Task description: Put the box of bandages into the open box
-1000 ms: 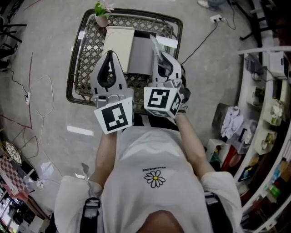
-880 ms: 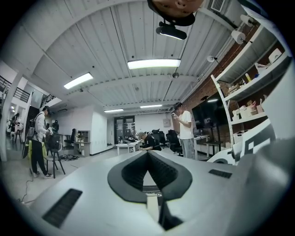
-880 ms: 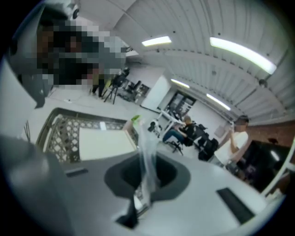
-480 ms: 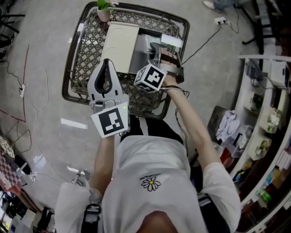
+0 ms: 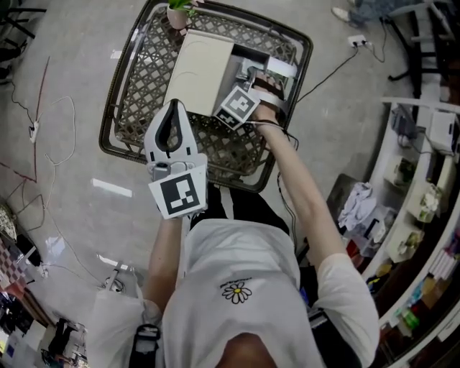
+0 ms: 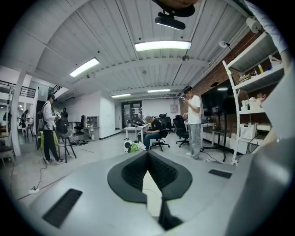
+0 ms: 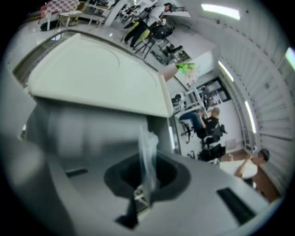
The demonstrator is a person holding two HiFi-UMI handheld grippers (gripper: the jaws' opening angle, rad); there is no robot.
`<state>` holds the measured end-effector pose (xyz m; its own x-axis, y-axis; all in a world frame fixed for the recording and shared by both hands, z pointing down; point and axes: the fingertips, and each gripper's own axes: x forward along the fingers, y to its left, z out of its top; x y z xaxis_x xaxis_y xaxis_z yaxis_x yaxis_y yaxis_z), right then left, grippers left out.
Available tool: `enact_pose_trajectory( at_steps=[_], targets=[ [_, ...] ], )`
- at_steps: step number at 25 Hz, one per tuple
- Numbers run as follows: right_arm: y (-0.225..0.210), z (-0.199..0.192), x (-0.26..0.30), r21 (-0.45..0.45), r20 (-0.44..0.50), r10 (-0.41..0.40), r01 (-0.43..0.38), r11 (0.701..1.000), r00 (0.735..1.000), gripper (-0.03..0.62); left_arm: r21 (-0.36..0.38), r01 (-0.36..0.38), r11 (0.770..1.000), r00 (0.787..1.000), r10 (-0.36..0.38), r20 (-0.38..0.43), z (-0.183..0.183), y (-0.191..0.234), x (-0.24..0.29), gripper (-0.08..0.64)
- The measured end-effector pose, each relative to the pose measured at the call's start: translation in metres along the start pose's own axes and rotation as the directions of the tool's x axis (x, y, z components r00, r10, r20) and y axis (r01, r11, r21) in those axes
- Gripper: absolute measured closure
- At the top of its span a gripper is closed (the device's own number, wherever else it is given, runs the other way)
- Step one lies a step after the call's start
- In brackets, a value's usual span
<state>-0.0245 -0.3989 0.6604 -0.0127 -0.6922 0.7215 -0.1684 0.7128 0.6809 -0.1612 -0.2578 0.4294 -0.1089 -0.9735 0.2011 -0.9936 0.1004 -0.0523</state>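
The open box (image 5: 233, 80) lies on a lattice-topped table (image 5: 136, 86), its white lid (image 5: 198, 70) folded back to the left and its grey inside showing. My right gripper (image 5: 253, 73) reaches down over the grey inside, shut on a thin clear-wrapped bandage pack. In the right gripper view the pack (image 7: 147, 147) stands edge-on between the jaws of that gripper (image 7: 147, 156), with the lid (image 7: 92, 73) close ahead. My left gripper (image 5: 174, 104) hovers over the table's near part, left of the box, shut and holding nothing. In its own view the left gripper (image 6: 147, 154) points out at the room.
A small potted plant (image 5: 180, 11) stands at the table's far edge behind the lid. A power strip (image 5: 357, 41) and cables lie on the floor. Shelves with goods (image 5: 424, 180) line the right side. People stand and sit far off in the room (image 6: 193, 120).
The right gripper has gone from beside the left one, near my body, forward and down over the open box, rolling as it went. The left gripper has sunk a little.
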Motion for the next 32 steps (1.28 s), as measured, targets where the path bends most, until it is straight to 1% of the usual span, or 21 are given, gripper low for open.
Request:
enact_pose_trajectory(
  at_steps=[3,7,9,12,13,14,15,16,21,24,27,32],
  targets=[
    [0.004,-0.002,0.009,0.007,-0.013,0.001,-0.001,1.0,1.0,0.551,-0.012,-0.009,1.0,1.0,0.009,-0.023,-0.007,0.004,-0.001,0.538],
    [0.011,0.004,0.015,-0.029,0.01,0.01,-0.01,1.0,1.0,0.551,-0.016,-0.022,1.0,0.999,0.021,-0.046,-0.018,0.013,-0.002,0.538],
    [0.014,0.007,0.017,-0.007,0.018,0.039,-0.038,0.999,0.999,0.549,-0.018,-0.024,1.0,0.998,0.023,-0.05,-0.021,0.014,-0.002,0.538],
    [0.02,0.01,0.018,0.063,0.021,0.119,-0.12,0.991,0.993,0.548,-0.019,-0.022,1.0,0.998,0.021,-0.053,-0.022,0.014,-0.002,0.538],
    [0.023,0.011,0.018,0.081,0.019,0.153,-0.154,0.985,0.988,0.518,-0.017,-0.021,1.0,0.998,0.02,-0.057,-0.023,0.014,-0.002,0.538],
    [0.027,0.011,0.018,0.094,0.016,0.19,-0.191,0.977,0.982,0.438,-0.016,-0.019,1.0,0.998,0.018,-0.061,-0.024,0.014,-0.002,0.538],
    [0.032,0.012,0.017,0.102,0.013,0.225,-0.225,0.969,0.974,0.406,-0.016,-0.019,1.0,0.998,0.018,-0.065,-0.025,0.014,-0.002,0.538],
    [0.035,0.013,0.016,0.103,0.011,0.255,-0.255,0.961,0.967,0.39,-0.018,-0.02,1.0,0.998,0.019,-0.067,-0.026,0.014,-0.002,0.538],
    [0.043,0.018,0.004,0.085,0.034,0.346,-0.348,0.934,0.938,0.359,-0.026,-0.013,1.0,0.998,0.011,-0.065,-0.027,0.013,-0.001,0.538],
    [0.047,0.022,-0.006,0.076,0.064,0.415,-0.419,0.905,0.908,0.346,-0.029,-0.008,1.0,0.999,0.007,-0.043,-0.022,0.011,-0.001,0.538],
    [0.048,0.02,-0.018,0.041,0.068,0.466,-0.469,0.882,0.882,0.336,-0.026,-0.001,1.0,1.0,0.0,-0.031,-0.016,0.009,-0.001,0.538],
    [0.045,0.015,-0.041,0.021,0.067,0.486,-0.488,0.873,0.872,0.336,-0.014,0.009,1.0,1.0,-0.009,-0.014,-0.001,0.006,-0.004,0.538]
  ],
)
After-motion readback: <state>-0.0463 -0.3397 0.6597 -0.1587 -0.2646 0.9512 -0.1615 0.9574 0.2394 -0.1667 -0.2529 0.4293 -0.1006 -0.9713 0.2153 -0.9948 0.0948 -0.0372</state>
